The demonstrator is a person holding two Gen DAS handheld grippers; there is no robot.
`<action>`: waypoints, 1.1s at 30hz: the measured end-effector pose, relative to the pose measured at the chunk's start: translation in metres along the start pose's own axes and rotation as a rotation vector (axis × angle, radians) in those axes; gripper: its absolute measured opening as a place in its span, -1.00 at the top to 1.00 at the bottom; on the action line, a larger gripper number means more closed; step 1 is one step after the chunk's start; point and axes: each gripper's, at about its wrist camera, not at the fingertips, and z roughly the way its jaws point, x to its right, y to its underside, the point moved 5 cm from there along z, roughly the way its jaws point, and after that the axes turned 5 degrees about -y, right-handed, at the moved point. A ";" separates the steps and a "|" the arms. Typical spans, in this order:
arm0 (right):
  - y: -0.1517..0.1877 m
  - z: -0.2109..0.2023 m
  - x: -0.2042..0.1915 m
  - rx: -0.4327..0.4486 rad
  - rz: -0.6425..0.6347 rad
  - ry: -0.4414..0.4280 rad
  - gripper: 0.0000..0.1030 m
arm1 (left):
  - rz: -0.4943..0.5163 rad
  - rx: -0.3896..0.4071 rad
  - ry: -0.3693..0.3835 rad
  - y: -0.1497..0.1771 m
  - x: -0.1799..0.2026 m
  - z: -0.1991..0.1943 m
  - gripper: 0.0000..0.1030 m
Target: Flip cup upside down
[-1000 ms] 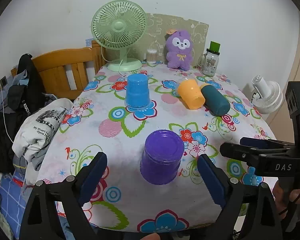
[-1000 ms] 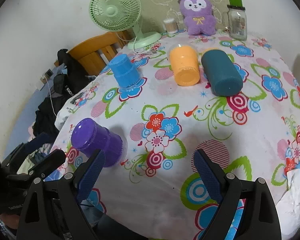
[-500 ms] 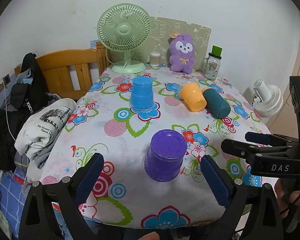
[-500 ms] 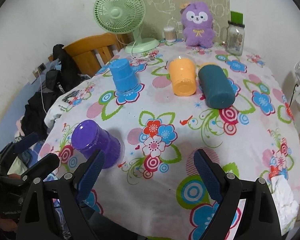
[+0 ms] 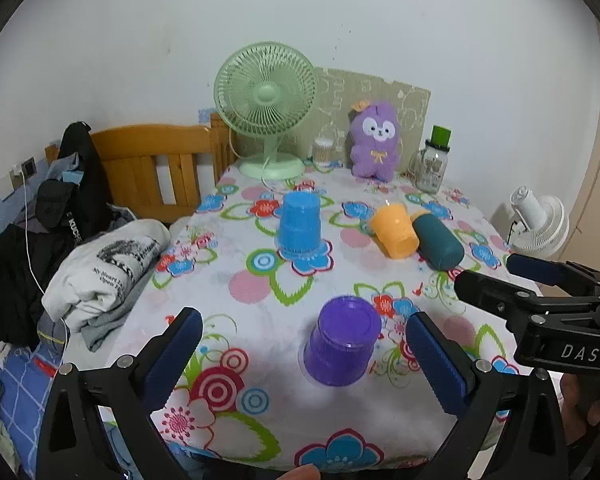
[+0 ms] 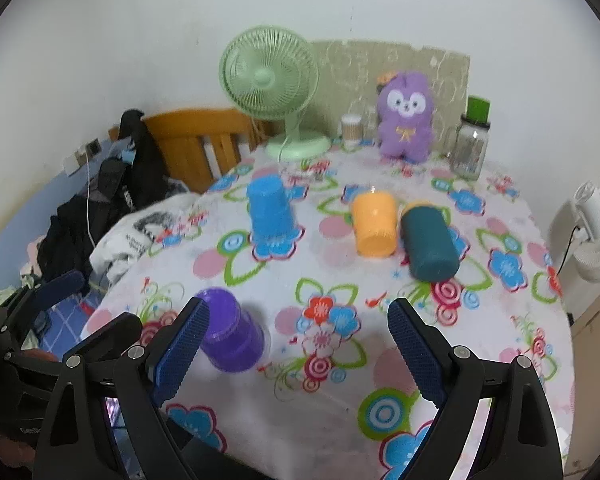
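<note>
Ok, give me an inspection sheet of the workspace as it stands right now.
Surface: table under a floral cloth.
Job's things: purple cup and blue cup stand upside down; orange cup and teal cup lie on their sides, touching.
Clutter: green fan, purple plush, glass jar, swab pot at the far edge.
Grippers: left gripper open, empty, jaws either side of the purple cup, not touching; right gripper open, empty.
Cables: white cable over the clothes pile.
Surroundings: wooden chair, folded clothes, white fan.
</note>
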 end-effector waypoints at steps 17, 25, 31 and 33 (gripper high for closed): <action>-0.028 -0.048 0.001 0.192 -0.036 0.157 -0.81 | -0.019 0.180 -0.016 -0.038 0.002 -0.031 -1.00; -0.033 -0.064 -0.002 0.261 -0.052 0.204 -0.82 | -0.016 0.210 -0.021 -0.045 0.007 -0.037 -1.00; -0.033 -0.067 -0.003 0.271 -0.056 0.213 -0.84 | 0.000 0.227 -0.029 -0.044 0.010 -0.039 -1.00; -0.033 -0.067 -0.002 0.271 -0.057 0.213 -0.85 | 0.001 0.227 -0.028 -0.044 0.011 -0.039 -1.00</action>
